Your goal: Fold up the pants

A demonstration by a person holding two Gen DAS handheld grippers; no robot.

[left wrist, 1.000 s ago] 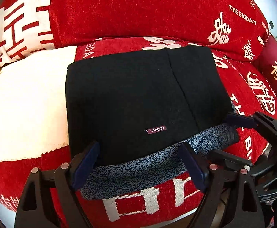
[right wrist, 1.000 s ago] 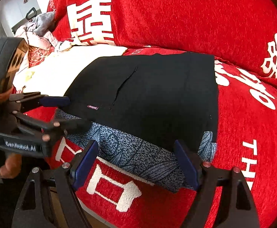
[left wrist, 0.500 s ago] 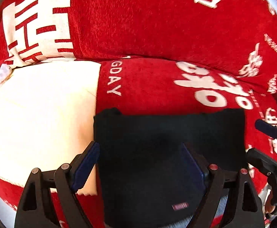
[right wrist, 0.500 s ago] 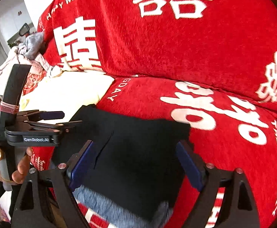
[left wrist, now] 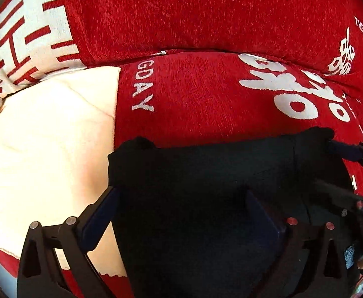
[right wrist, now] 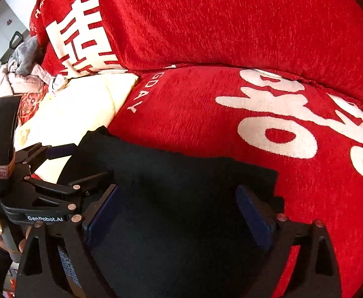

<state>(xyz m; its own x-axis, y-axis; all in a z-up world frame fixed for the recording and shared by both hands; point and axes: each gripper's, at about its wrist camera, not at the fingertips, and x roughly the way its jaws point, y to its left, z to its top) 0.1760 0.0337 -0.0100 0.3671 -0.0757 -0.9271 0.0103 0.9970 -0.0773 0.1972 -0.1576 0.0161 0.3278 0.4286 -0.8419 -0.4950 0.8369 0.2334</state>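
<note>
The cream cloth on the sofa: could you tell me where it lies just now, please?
The cream cloth lies on the red sofa seat at the left of both views, directly beside the black pants, whose left edge overlaps it.

Left claw (left wrist: 181,213) angled steeply down, jaws opening, right claw (right wrist: 179,208) alongside, jaws opening too
</note>
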